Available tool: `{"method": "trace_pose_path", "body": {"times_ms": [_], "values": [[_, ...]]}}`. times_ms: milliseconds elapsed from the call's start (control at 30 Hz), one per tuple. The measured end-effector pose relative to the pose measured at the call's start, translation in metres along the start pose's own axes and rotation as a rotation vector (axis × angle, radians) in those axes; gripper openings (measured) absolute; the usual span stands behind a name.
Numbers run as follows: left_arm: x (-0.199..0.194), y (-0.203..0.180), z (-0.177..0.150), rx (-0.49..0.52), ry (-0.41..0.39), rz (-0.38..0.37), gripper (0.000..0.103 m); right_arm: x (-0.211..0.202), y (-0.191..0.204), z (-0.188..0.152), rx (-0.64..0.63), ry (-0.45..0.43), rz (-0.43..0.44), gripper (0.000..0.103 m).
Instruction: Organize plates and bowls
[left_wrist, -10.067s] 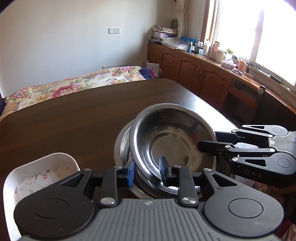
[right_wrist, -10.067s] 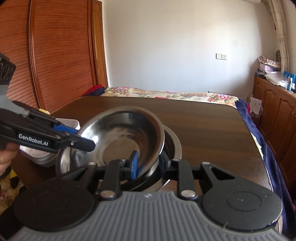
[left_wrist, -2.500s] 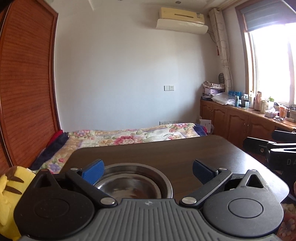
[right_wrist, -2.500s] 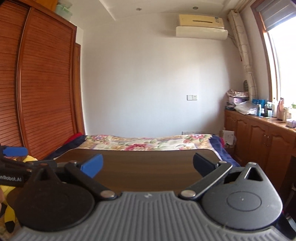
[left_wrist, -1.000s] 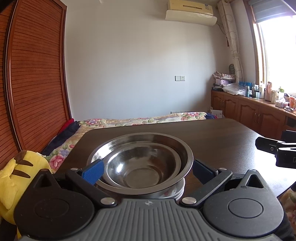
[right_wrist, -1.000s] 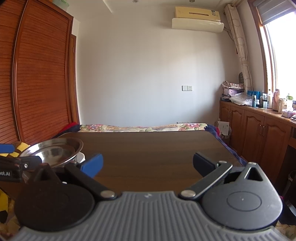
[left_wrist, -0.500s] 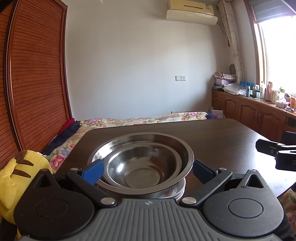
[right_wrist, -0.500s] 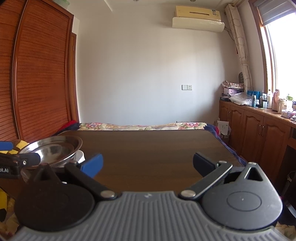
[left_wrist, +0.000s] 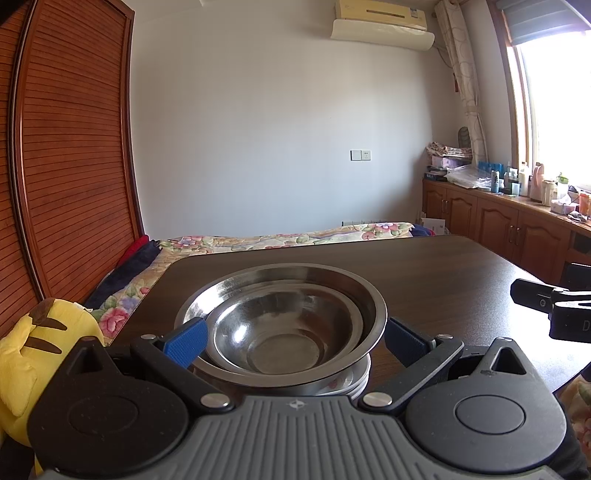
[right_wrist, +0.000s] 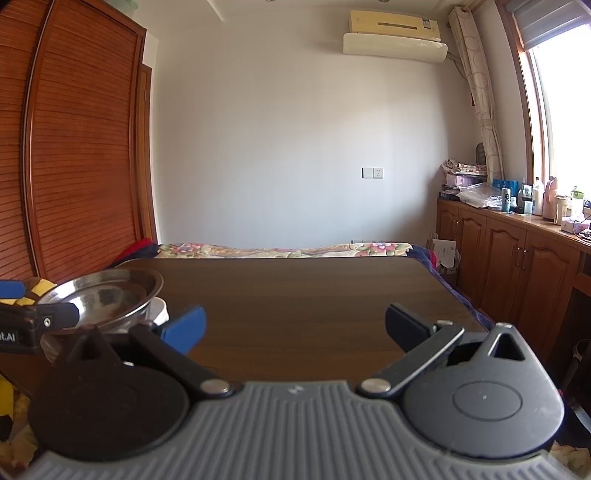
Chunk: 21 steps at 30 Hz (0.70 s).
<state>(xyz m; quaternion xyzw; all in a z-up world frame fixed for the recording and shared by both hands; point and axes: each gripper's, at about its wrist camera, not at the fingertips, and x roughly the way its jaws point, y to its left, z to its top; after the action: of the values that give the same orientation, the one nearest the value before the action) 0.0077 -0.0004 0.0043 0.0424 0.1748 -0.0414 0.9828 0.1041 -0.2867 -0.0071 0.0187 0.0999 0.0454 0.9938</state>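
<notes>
Two nested steel bowls, a large outer one (left_wrist: 365, 299) and a smaller inner one (left_wrist: 280, 332), sit on a low stack of white floral plates (left_wrist: 351, 384) on the dark wooden table (left_wrist: 443, 266). My left gripper (left_wrist: 295, 341) is open, its blue-padded fingers either side of the stack's near edge without touching it. The right wrist view has the same bowls (right_wrist: 107, 295) at far left on a white dish (right_wrist: 160, 310). My right gripper (right_wrist: 295, 325) is open over bare table, well right of the stack; its black tip (left_wrist: 543, 302) shows at the left wrist view's right edge.
A yellow plush toy (left_wrist: 22, 358) sits off the table's left corner. A bed with a floral cover (left_wrist: 277, 240) lies beyond the far edge. Wooden cabinets (left_wrist: 517, 236) with bottles on top line the right wall, and a slatted wooden wardrobe (left_wrist: 74, 184) stands on the left.
Ten seconds ago both grippers were closed down on the rim of a tilted steel bowl; now it lies nested in the stack and both stand open. Over the last second almost nothing moved.
</notes>
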Motion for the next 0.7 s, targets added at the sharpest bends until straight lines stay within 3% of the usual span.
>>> {"method": "trace_pose_path", "body": {"times_ms": [700], "values": [[-0.0020, -0.0014, -0.0011, 0.003, 0.003, -0.004, 0.103, 0.0007, 0.0013, -0.0017, 0.001, -0.003, 0.001, 0.103]]}}
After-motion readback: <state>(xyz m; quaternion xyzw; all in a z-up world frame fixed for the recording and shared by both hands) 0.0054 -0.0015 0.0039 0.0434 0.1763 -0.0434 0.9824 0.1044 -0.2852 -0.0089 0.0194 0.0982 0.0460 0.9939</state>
